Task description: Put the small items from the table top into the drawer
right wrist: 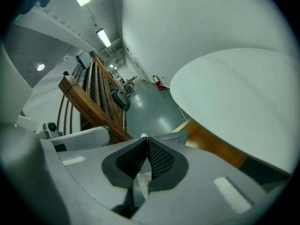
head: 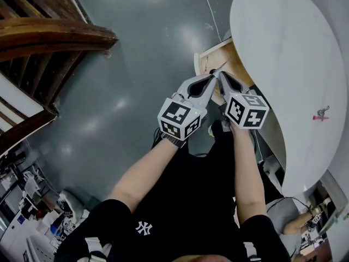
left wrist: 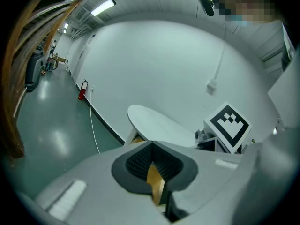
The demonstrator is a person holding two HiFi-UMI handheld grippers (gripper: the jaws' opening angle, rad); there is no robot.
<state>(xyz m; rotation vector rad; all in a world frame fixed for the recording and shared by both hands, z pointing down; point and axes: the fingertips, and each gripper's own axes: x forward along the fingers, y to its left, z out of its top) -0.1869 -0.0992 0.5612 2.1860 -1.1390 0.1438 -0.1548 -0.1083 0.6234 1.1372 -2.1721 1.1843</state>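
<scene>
Both grippers are held side by side over the open wooden drawer at the edge of the round white table, their tips nearly touching. My left gripper has its pads together with nothing visible between them. My right gripper is shut on a thin white printed paper slip that sticks out past its tips. A small red and metal item lies on the table top far to the right. The drawer's inside is mostly hidden by the grippers.
A curved wooden stair rail stands at the left across a grey floor. A red fire extinguisher stands by the far wall. Equipment and cables sit under the table's near side.
</scene>
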